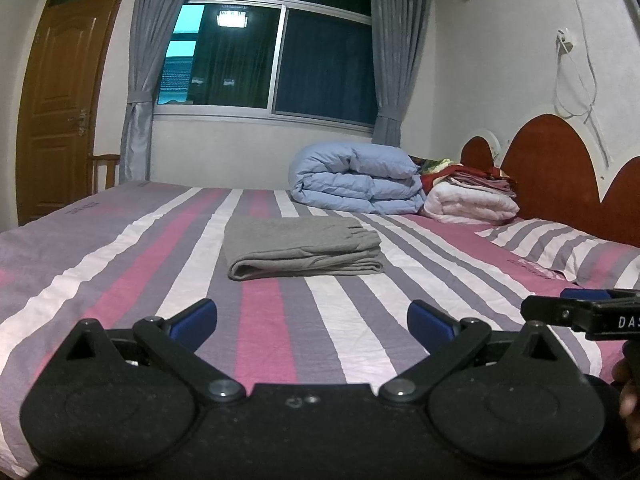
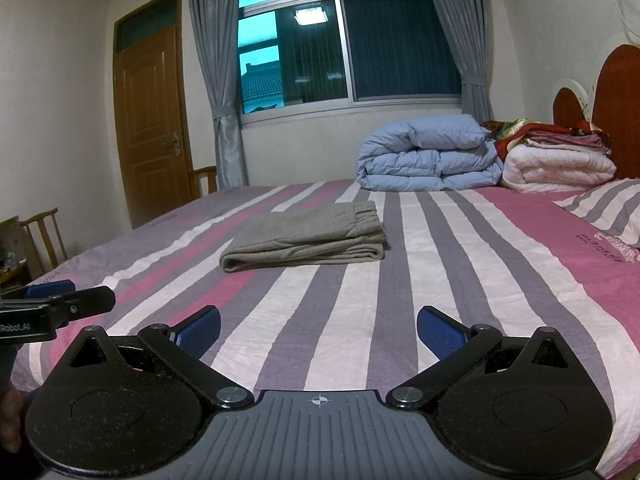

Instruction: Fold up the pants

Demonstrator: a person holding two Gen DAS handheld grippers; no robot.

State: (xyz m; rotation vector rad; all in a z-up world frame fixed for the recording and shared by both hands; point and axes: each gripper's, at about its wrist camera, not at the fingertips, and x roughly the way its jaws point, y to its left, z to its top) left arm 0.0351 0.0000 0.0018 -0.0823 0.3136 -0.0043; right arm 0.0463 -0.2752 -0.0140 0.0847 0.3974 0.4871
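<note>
Left tool (image 1: 312, 322) spread wide, right tool (image 2: 318, 330) spread wide, side by side

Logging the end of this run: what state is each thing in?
grey pants: folded, lying flat on bed
left tongs: open, empty
right tongs: open, empty
blue duvet: folded
door: closed
curtains: tied back

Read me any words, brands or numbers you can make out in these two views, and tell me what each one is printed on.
"DA", cut off by the frame edge: on the right gripper body, left wrist view.
"Robot.AI", start cut off: on the left gripper body, right wrist view.
Dark print on the striped sheet near the pillow: too blurred to read.
Small dark print on the sheet's far left edge, left wrist view: too small to read.
</note>
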